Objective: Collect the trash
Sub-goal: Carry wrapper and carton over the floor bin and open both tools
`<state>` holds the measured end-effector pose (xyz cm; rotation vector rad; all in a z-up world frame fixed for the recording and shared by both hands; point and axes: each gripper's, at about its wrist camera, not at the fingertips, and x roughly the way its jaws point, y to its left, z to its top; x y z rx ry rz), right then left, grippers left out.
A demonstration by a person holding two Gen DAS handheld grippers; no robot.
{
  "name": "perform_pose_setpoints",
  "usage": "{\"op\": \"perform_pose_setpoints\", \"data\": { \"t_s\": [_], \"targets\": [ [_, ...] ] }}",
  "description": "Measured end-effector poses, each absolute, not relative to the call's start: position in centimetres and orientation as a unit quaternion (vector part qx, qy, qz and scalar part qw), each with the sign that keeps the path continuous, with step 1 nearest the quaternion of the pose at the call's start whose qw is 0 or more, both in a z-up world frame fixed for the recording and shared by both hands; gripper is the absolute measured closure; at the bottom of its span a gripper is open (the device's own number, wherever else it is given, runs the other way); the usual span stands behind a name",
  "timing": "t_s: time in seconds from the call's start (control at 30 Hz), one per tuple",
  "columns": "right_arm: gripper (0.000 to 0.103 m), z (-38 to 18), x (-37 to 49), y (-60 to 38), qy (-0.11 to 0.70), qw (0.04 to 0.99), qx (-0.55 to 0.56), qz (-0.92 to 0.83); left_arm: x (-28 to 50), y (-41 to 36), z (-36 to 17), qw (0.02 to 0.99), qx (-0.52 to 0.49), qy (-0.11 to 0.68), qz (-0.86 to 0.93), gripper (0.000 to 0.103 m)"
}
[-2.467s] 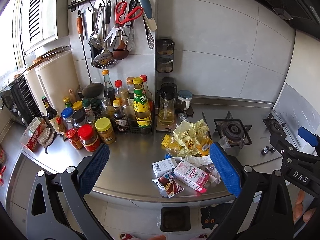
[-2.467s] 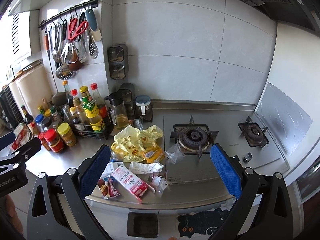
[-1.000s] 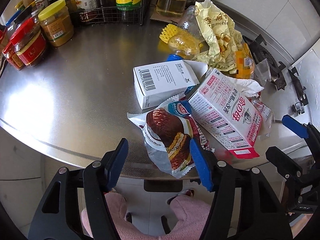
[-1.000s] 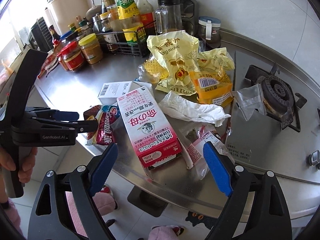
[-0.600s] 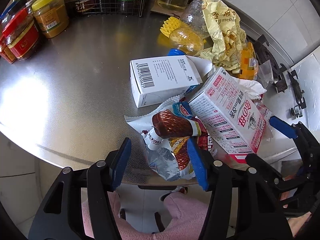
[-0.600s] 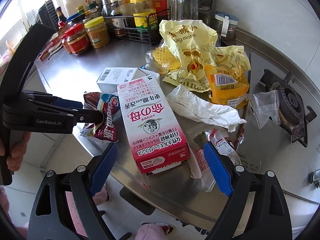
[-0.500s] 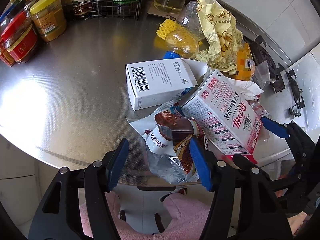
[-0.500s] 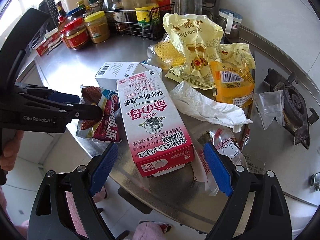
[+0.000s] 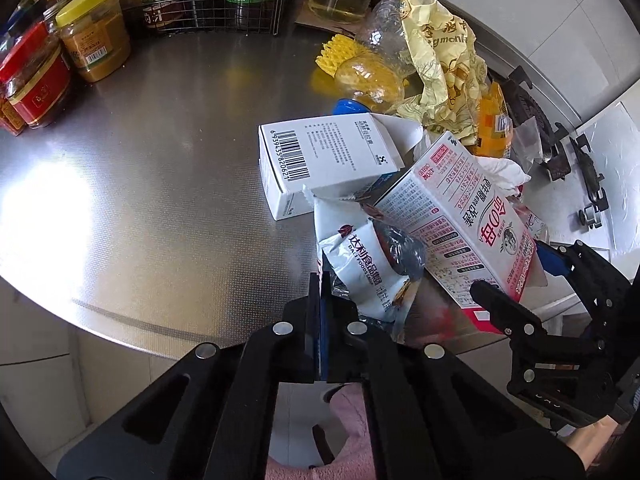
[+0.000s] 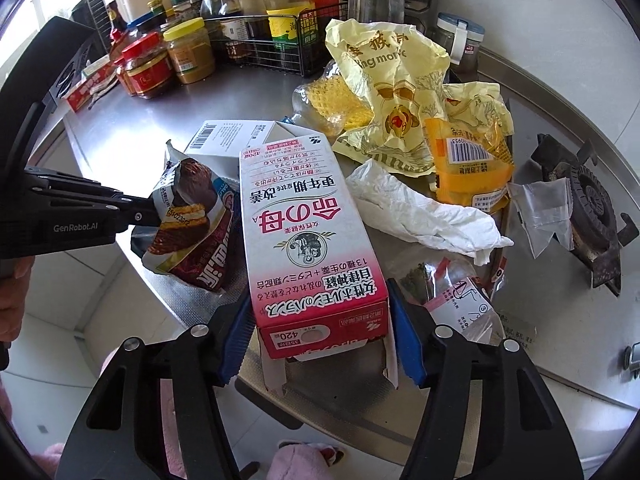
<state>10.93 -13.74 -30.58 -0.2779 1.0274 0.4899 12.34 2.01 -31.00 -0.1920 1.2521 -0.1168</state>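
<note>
- The left gripper (image 9: 320, 292) has its 2 blue pads pressed flat together on the torn edge of the snack wrapper (image 9: 366, 264), a crinkled foil pouch, white outside and silvery inside, printed with a chocolate pie; it sits at the counter's front edge.
- The right gripper (image 10: 320, 332) has just been closing; its 2 blue pads now press on both long sides of the pink-and-white carton (image 10: 308, 236) at its near end, which juts past the counter edge, bottom flaps hanging open.
- The steel counter (image 9: 160, 184) is brushed and glary, with a broad bare stretch to the left of the trash in the left wrist view; its rim curves just ahead of both grippers.
- The white box (image 9: 320, 160), barcode up, lies flat, touching the wrapper and carton.
- Behind: a crumpled white tissue (image 10: 420, 208), a yellow plastic bag (image 10: 396, 92), an orange packet (image 10: 468, 168), and a clear squashed bottle (image 9: 376, 68).
- Jars (image 9: 94, 38) and a wire rack (image 9: 212, 8) line the back; the gas burner (image 10: 588, 200) is at the right.
</note>
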Motion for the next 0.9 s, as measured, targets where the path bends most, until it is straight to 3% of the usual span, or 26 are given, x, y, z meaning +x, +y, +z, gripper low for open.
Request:
{"op": "perform_pose_setpoints", "data": {
  "t_s": [0.53,0.9],
  "targets": [
    [0.040,-22.5,2.9,-14.7,0.418,0.882,-0.126,0.176,3.7,1.0,-22.3,0.860,-0.050,0.505,-0.060,0.103],
    [0.040,-23.7,-7.8,-17.2,0.379,0.907,-0.084,0.166,-6.1,-0.5,-23.8,0.889,-0.020,0.450,-0.088,0.103]
  ]
}}
